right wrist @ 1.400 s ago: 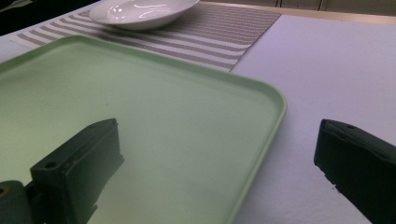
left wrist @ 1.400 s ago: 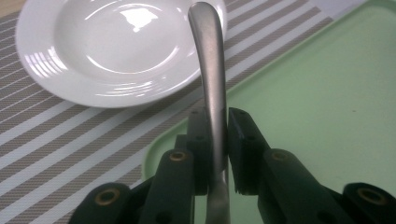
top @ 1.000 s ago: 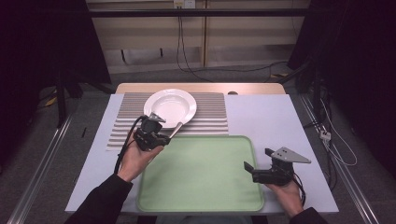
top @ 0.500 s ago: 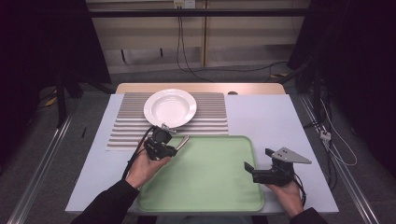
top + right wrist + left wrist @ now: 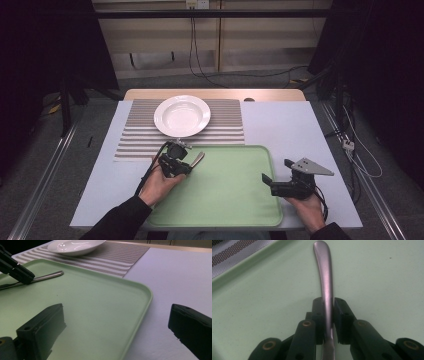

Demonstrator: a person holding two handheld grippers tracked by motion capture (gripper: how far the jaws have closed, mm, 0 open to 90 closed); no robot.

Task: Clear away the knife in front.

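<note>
Left tongs (image 5: 328, 315) clamp a metal utensil handle (image 5: 324, 272) over the green tray's (image 5: 235, 200) 10 o'clock corner; right tongs (image 5: 117, 335) gape wide, empty. Narrow grip: utensil may pivot or slip.

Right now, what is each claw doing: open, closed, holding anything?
Left claw: closed on a metal utensil handle, over the green tray.
Right claw: open, holding nothing.

Left gripper (image 5: 176, 161) lower and nearer — off striped mat (image 5: 140, 137), utensil (image 5: 196, 159) now over green tray (image 5: 235, 200)
</note>
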